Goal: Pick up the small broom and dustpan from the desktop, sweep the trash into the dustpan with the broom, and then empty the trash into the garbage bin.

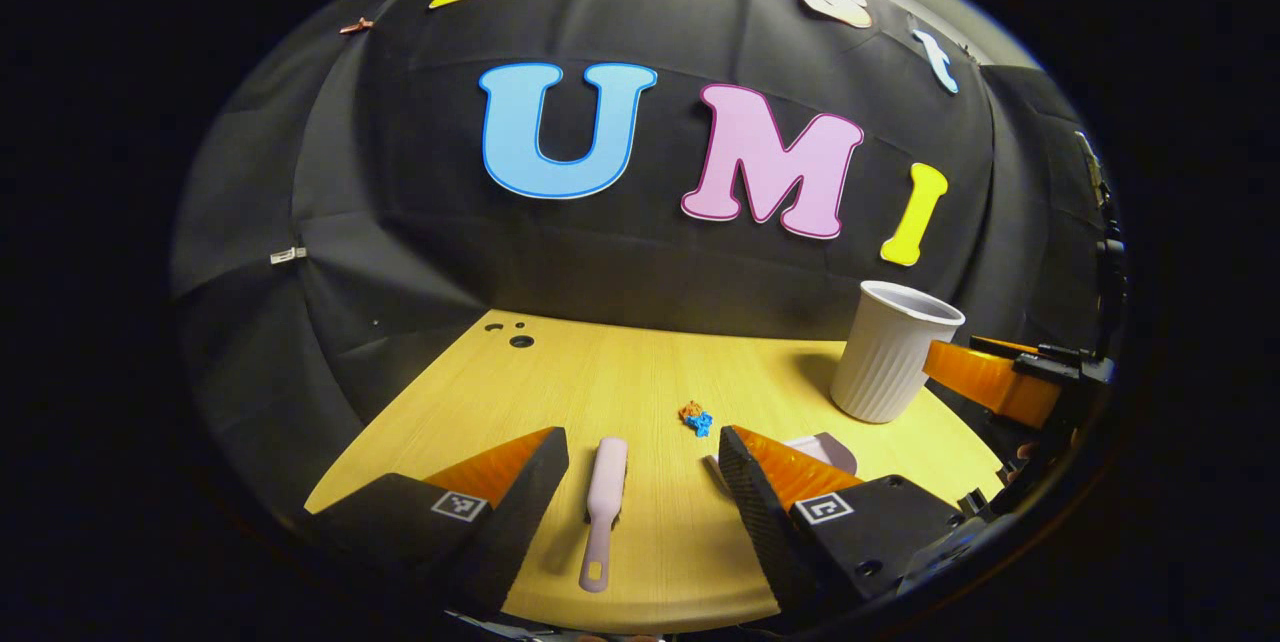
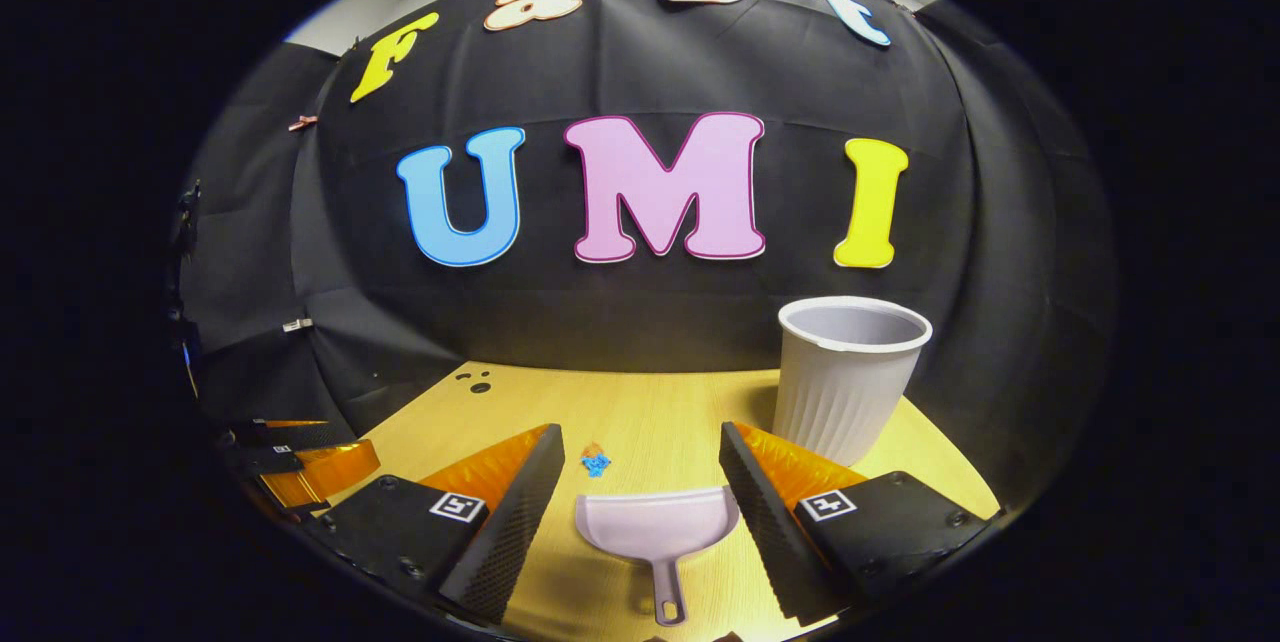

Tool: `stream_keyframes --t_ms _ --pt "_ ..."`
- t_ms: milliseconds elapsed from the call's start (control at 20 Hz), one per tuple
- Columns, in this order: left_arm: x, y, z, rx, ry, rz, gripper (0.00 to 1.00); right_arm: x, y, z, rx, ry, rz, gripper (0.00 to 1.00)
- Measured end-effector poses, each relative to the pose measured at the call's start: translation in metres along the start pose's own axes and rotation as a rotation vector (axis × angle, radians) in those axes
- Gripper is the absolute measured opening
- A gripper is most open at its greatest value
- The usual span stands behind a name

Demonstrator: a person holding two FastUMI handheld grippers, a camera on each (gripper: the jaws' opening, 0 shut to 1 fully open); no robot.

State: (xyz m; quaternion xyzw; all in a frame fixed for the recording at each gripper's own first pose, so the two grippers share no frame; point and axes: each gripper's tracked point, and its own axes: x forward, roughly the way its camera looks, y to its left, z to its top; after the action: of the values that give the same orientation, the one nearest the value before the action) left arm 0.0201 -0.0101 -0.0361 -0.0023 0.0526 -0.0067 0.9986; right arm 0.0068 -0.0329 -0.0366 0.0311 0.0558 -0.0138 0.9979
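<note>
**Nothing picked up yet – both tools on the desk**

Your left gripper (image 1: 642,462) hangs w/ fingers spread wide, holding nothing; the pink broom (image 1: 604,510) lies flat on the wooden desktop (image 1: 600,382) between them, untouched. Right gripper (image 2: 640,467) is likewise agape & empty, the pale dustpan (image 2: 657,528) on the desk between its fingers, handle toward you. Trash (image 2: 595,460), a small blue-orange scrap, sits just beyond the dustpan's mouth, left of the ribbed white bin (image 2: 848,377). All steps remain, I'd judge: grasp both, sweep, tip into bin. No brand or label legible on tools or bin; finger tags carry coded squares only.
</note>
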Motion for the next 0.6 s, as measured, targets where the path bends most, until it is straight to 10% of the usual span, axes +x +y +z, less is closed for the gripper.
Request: stream_keyframes --t_ms 600 --pt "0.040 0.030 -0.055 -0.079 0.224 0.028 0.96 0.018 -0.016 -0.021 -0.002 0.070 -0.002 0.97"
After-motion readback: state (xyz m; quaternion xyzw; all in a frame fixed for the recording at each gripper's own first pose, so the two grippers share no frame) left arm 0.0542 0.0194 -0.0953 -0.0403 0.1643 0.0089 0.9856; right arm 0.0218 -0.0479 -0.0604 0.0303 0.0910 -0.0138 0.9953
